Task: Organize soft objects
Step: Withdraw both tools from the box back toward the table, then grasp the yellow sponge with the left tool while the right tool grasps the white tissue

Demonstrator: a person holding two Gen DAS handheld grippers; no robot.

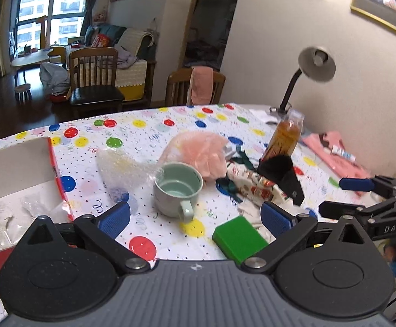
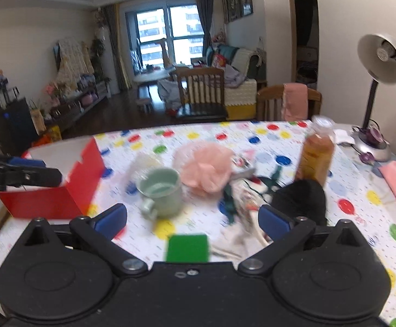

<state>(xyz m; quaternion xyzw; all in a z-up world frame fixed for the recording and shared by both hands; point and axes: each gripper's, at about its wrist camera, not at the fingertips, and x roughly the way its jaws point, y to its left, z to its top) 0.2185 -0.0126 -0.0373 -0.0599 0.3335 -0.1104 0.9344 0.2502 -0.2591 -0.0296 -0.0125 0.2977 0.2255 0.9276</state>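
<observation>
Both the left tongs [image 1: 195, 218] and the right tongs [image 2: 192, 222] stand spread wide with nothing between their pads, held above the near edge of the counter [image 1: 149, 130]. The soft things lie mid-counter: a pink mesh pouf [image 1: 203, 152] just behind a green mug [image 1: 177, 189], crumpled bubble wrap [image 1: 124, 167] to the mug's left, and a patterned cloth [image 1: 255, 188] to its right. A red box [image 2: 59, 190] sits at the left edge, and a green block [image 1: 238, 238] lies nearest.
</observation>
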